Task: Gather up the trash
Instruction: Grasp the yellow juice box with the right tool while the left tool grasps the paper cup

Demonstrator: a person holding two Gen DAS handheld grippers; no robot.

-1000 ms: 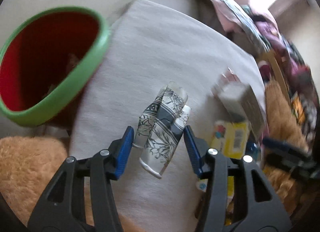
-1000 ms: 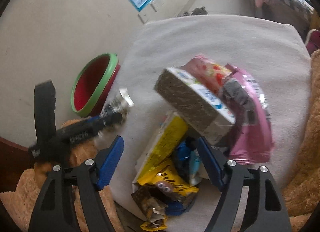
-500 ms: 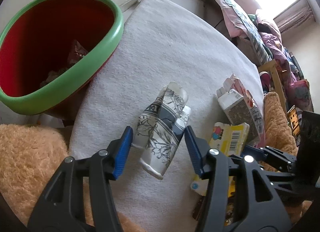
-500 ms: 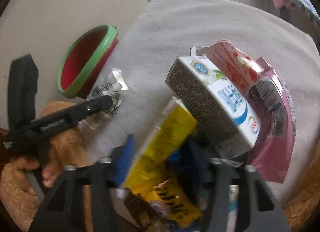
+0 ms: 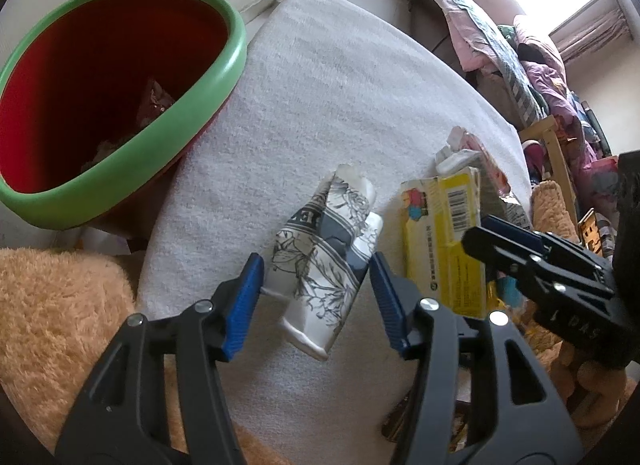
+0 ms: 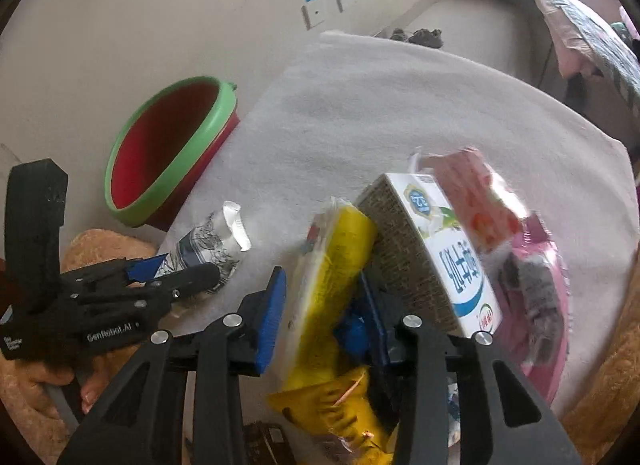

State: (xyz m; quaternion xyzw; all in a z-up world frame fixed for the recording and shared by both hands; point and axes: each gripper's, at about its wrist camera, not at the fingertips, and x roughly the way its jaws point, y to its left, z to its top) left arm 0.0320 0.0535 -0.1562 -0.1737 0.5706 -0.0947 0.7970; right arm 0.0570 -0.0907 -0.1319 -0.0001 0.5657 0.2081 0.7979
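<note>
A crushed paper cup (image 5: pixel 320 257) with a dark floral print lies on its side on the white towel (image 5: pixel 340 85). My left gripper (image 5: pixel 315 265) is shut on it, blue pads against both sides. From the right wrist view the cup (image 6: pixel 212 245) sticks out of the left gripper (image 6: pixel 180 273). A yellow packet (image 6: pixel 332 265) stands tilted between the jaws of my right gripper (image 6: pixel 322 285), which are closing and press on it. That packet (image 5: pixel 440 241) also shows beside the cup. The red bin with a green rim (image 5: pixel 224 77) stands to the left, some scraps inside.
A milk carton (image 6: pixel 440 257), a pink wrapper (image 6: pixel 536 297) and a yellow snack bag (image 6: pixel 332 413) crowd around the right gripper. Orange plush (image 5: pixel 52 325) borders the towel at the near side. The bin (image 6: pixel 176 161) stands against the wall. A bed with clothes stands at the far right.
The right gripper's jaws have narrowed around the yellow packet, which now stands tilted up. The left gripper keeps the cup with little movement.
</note>
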